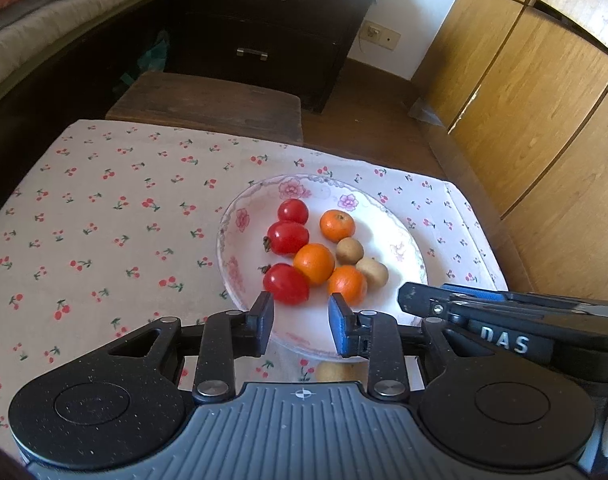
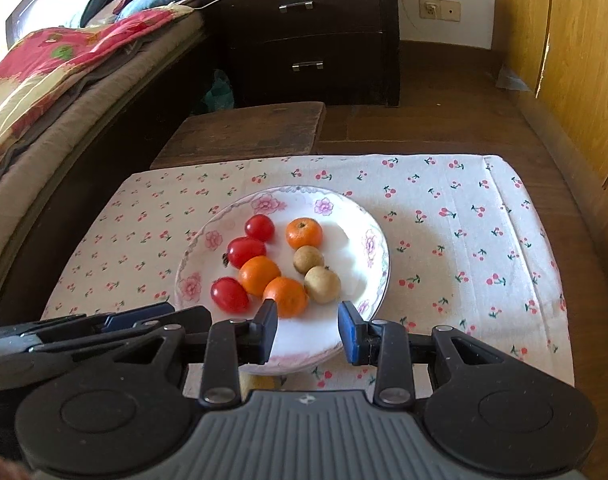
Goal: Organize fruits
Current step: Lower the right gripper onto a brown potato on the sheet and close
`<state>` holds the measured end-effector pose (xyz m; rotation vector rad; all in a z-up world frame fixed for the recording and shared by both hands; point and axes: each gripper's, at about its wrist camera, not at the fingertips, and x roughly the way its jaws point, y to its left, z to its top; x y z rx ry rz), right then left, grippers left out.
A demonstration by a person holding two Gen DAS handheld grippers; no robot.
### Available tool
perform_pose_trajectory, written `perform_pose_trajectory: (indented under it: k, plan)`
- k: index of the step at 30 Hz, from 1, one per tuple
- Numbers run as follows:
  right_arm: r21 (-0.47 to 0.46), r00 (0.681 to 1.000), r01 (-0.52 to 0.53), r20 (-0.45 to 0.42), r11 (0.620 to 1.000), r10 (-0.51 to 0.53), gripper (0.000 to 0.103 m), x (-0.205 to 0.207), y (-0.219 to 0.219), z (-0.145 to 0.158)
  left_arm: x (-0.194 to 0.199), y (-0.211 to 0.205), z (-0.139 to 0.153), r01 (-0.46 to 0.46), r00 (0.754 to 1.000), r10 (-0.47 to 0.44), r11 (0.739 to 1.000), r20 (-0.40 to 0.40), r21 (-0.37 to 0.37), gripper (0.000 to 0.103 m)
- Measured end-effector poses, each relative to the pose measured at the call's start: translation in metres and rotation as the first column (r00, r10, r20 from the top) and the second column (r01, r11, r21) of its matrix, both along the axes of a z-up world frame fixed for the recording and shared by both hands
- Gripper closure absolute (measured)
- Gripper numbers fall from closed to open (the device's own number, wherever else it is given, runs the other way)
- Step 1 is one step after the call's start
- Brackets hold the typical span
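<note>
A white floral plate [image 1: 388, 210] sits on a cherry-print cloth [image 1: 103, 220]. It holds three red tomatoes [image 1: 287, 237], three oranges [image 1: 314, 263] and two brown fruits [image 1: 350, 250]. Another brown fruit [image 1: 336, 372] lies on the cloth just off the plate's near rim, partly hidden behind my left gripper. My left gripper [image 1: 301, 312] hovers over the plate's near edge, its jaws a little apart with nothing between them. My right gripper [image 2: 308, 316] hangs beside it over the same plate [image 2: 380, 256], also slightly apart and holding nothing. Each gripper shows at the side of the other's view.
A dark wooden stool [image 1: 207, 100] stands just beyond the table's far edge. Behind it is a dark nightstand [image 1: 263, 28] with two drawers. A bed [image 2: 43, 100] runs along the left and a wooden wardrobe [image 1: 524, 100] along the right.
</note>
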<state>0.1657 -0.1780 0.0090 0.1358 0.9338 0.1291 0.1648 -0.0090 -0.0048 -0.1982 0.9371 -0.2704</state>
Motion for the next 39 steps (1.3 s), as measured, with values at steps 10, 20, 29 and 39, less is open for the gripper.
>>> perform_pose_trajectory:
  k: [10, 20, 29, 39]
  plan:
    - [-0.008, 1.0, 0.009, -0.009, 1.0, -0.01, 0.069, -0.031, -0.007, 0.004, -0.032, 0.001, -0.002, 0.037, 0.999, -0.037, 0.999, -0.027, 0.0, 0.062]
    - [0.0, 1.0, 0.001, -0.022, 1.0, -0.001, 0.069, -0.043, -0.016, 0.003, -0.047, -0.023, -0.025, 0.087, 0.992, -0.084, 0.996, -0.094, 0.028, 0.061]
    - [-0.005, 0.999, -0.013, -0.035, 1.0, 0.012, 0.069, -0.041, -0.015, -0.001, -0.042, -0.028, -0.035, 0.056, 0.994, -0.05, 0.997, -0.093, 0.059, 0.056]
    - [-0.001, 0.999, -0.009, -0.046, 1.0, 0.009, 0.069, -0.039, -0.017, -0.005, -0.036, -0.03, -0.044, 0.03, 0.995, -0.022, 0.996, -0.094, 0.08, 0.064]
